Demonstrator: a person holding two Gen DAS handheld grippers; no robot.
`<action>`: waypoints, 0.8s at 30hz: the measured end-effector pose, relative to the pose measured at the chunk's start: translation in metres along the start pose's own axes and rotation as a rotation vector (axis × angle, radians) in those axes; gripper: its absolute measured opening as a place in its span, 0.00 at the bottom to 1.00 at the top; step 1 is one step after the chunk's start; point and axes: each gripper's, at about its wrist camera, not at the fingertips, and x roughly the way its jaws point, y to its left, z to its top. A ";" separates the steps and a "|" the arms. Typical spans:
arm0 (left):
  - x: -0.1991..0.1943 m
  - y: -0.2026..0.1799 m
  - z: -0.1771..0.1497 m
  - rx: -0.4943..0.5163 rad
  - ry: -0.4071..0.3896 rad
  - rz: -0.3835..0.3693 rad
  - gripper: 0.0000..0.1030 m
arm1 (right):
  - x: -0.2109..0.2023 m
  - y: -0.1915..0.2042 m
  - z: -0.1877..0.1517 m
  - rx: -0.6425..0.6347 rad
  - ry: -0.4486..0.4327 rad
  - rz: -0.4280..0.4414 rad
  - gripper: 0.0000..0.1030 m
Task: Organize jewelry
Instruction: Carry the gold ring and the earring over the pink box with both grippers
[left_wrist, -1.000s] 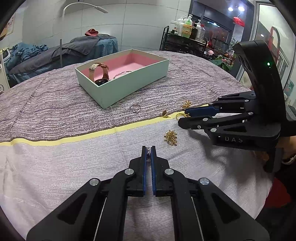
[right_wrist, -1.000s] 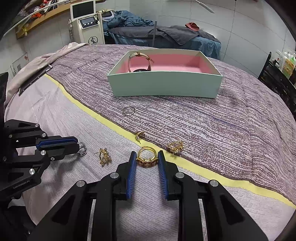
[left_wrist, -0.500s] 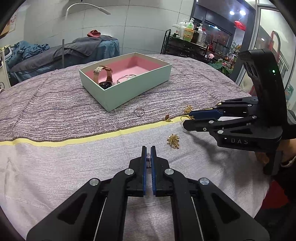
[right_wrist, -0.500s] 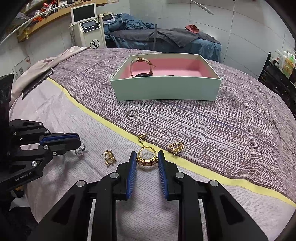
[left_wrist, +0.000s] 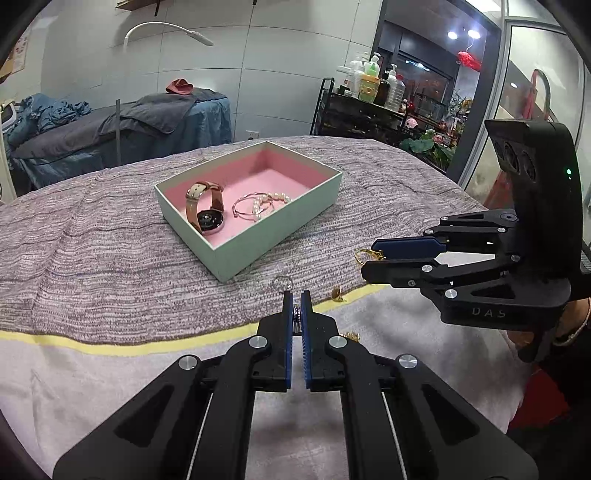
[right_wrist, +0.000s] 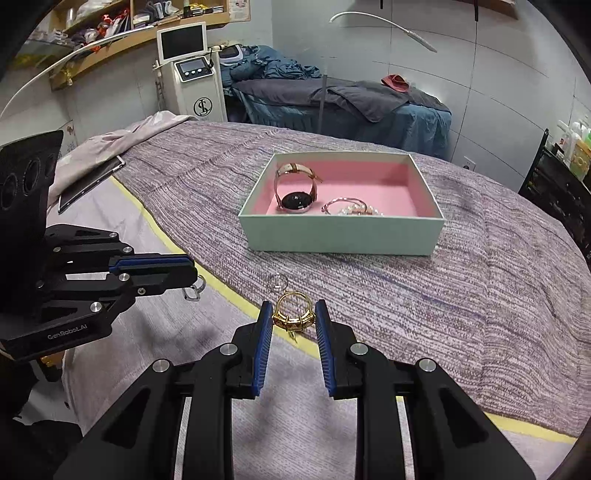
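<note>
A bed (right_wrist: 480, 280) covered with a purple-grey woven blanket crossed by a yellow stripe (left_wrist: 110, 349) fills the foreground, with a tablet (right_wrist: 90, 182) lying flat near its far left edge in the right wrist view. Behind it stands a treatment couch (right_wrist: 351, 107) draped in dark grey and blue covers, with a small red cloth (right_wrist: 396, 81) on top, and to its left a white machine (right_wrist: 194, 77) with a screen. At the far right in the left wrist view, a black shelf rack (left_wrist: 354, 114) holds bottles (left_wrist: 373, 79), and a curved white lamp arm (left_wrist: 166, 31) reaches across the pale tiled wall.
</note>
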 end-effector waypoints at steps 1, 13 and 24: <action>0.002 0.004 0.006 -0.007 -0.002 -0.005 0.04 | 0.001 -0.001 0.004 0.002 -0.004 0.003 0.22; 0.044 0.049 0.087 -0.101 0.001 -0.055 0.04 | 0.043 -0.041 0.074 0.040 0.007 -0.030 0.22; 0.115 0.059 0.107 -0.075 0.097 0.014 0.04 | 0.097 -0.060 0.090 0.008 0.116 -0.116 0.22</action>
